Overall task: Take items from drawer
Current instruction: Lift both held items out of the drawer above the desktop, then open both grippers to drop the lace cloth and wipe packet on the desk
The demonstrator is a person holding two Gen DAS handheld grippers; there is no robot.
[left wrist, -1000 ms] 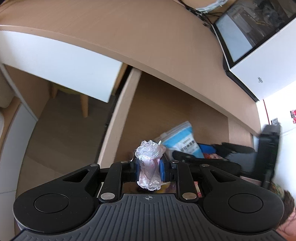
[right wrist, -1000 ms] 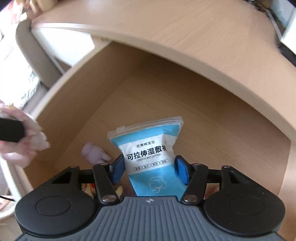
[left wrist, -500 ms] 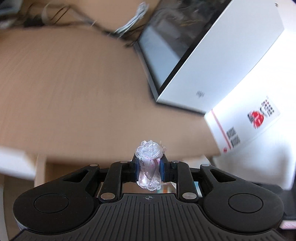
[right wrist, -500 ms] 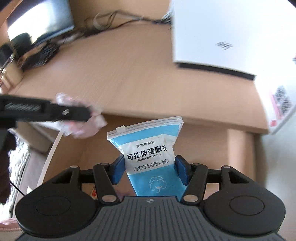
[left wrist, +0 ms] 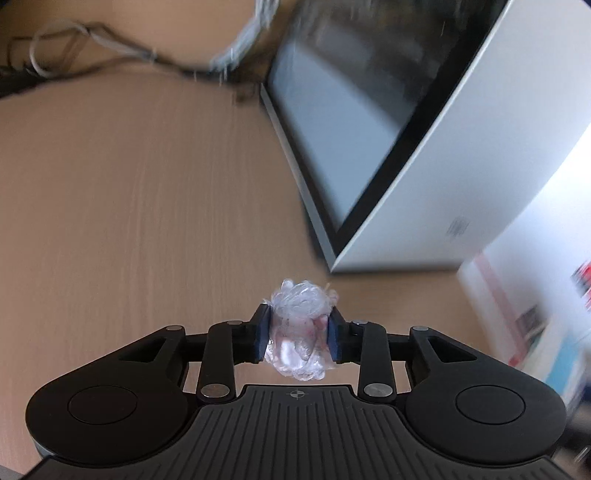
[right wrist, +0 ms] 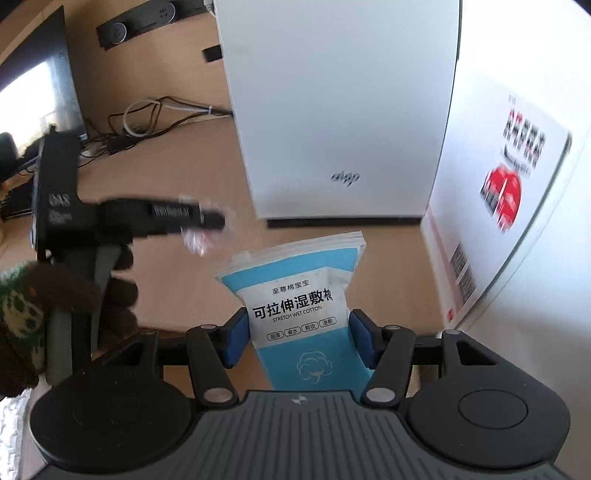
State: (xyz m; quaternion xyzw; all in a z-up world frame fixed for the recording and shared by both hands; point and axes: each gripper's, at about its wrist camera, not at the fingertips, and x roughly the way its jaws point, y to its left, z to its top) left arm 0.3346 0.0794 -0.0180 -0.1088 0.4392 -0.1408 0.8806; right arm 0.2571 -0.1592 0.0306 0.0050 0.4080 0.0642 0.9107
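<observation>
My left gripper (left wrist: 297,330) hovers over the wooden desk top (left wrist: 129,203) with a crumpled pink lace bundle (left wrist: 295,302) between its blue pads. Its jaws are opening, and the bundle still fills the gap and touches both pads. In the right wrist view the same left gripper (right wrist: 212,221) reaches in from the left, held by a dark gloved hand (right wrist: 118,295), with the bundle (right wrist: 201,240) blurred at its tip. My right gripper (right wrist: 297,334) is shut on a blue and white stretch wet cotton pouch (right wrist: 295,291), which stands upright above the desk edge.
A white computer case (right wrist: 332,110) stands on the desk straight ahead; its dark glass side (left wrist: 351,129) faces the left gripper. A white carton with red print (right wrist: 498,203) is at the right. Cables (right wrist: 147,118), a power strip (right wrist: 147,18) and a monitor (right wrist: 37,74) lie at the back left.
Both grippers have come up out of the drawer and moved over the desk top with their items. The left jaws have widened around the bundle. The right grip on the pouch looks the same.
</observation>
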